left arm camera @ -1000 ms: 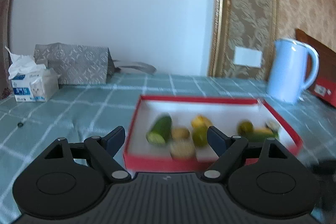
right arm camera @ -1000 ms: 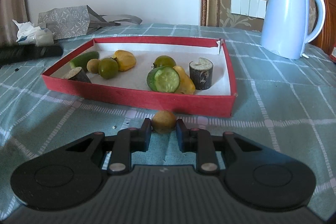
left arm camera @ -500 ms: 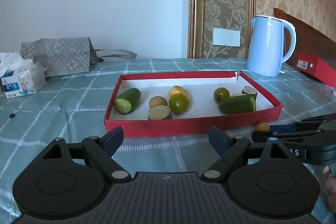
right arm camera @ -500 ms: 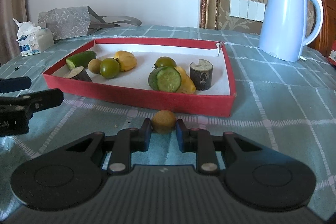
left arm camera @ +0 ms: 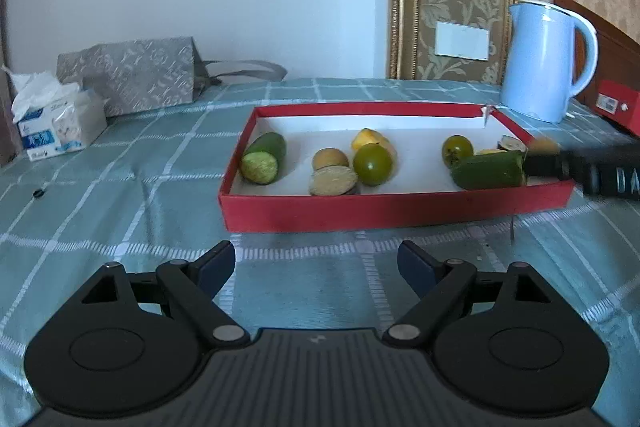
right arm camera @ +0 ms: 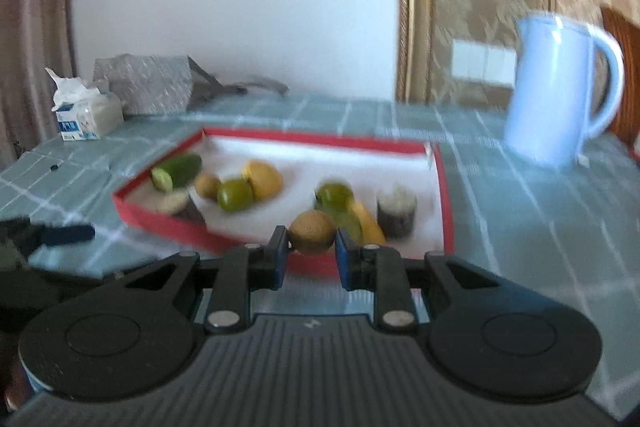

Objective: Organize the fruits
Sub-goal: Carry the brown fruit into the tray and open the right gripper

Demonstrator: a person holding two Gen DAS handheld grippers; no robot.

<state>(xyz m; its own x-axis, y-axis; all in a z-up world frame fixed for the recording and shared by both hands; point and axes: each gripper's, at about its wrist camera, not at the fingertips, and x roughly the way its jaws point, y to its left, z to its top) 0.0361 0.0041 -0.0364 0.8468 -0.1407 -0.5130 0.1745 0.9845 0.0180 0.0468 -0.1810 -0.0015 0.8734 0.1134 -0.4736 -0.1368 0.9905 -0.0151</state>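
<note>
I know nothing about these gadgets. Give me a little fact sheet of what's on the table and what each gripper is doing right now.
surface: table with a green checked cloth
container: red tray, white inside
in tray: cucumber pieces, green round fruits, yellow pieces, a brown fruit
right gripper: shut on a small brown fruit, lifted over the tray's near wall
left gripper: open, holding nothing, in front of the tray
nearby: blue kettle, tissue pack, grey bag

Fruit pieces (left arm camera: 372,164) in tray (left arm camera: 396,205); kettle (left arm camera: 540,63) behind, right.
</note>
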